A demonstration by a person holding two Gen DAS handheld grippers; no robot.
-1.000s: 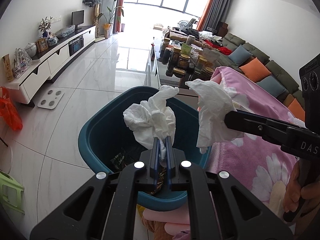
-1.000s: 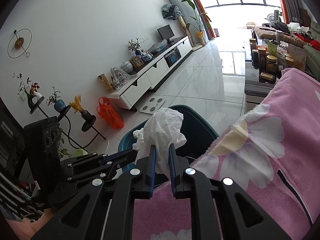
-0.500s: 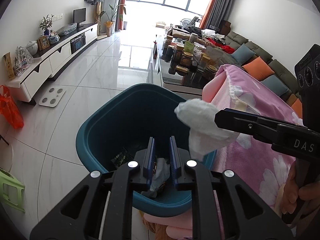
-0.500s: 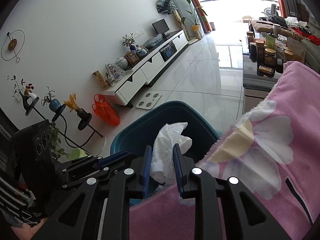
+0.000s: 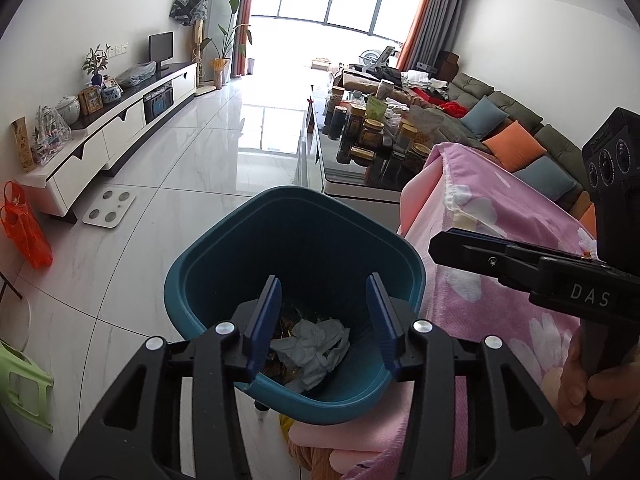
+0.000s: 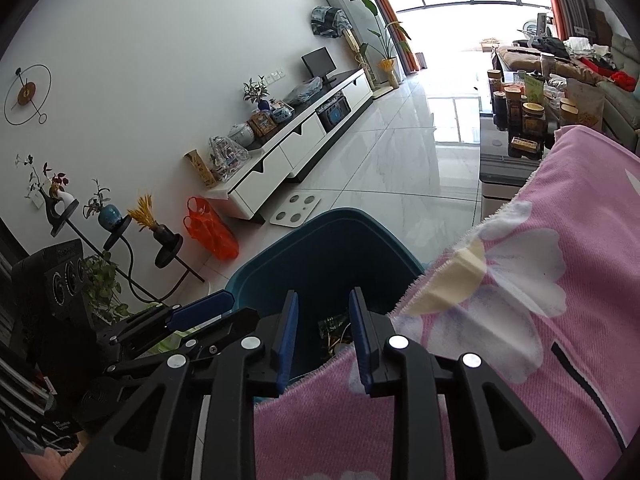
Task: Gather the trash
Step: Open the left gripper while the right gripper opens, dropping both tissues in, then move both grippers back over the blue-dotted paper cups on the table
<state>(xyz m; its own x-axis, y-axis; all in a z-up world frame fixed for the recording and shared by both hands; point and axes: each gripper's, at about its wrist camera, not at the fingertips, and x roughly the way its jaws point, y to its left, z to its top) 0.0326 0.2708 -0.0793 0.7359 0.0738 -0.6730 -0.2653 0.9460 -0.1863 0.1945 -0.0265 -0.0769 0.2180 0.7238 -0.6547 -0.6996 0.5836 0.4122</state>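
With the tissue (image 5: 310,346) lying in the bin (image 5: 200,280) at lower centre, the left gripper (image 5: 324,316) has just been opening, empty; the right gripper (image 6: 323,334) gapes narrowly, empty too.

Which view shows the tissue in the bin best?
The left wrist view: the crumpled tissue lies in plain sight at the bottom of the bin. In the right wrist view, no tissue shows; the gripper and blanket hide most of the bin's floor.
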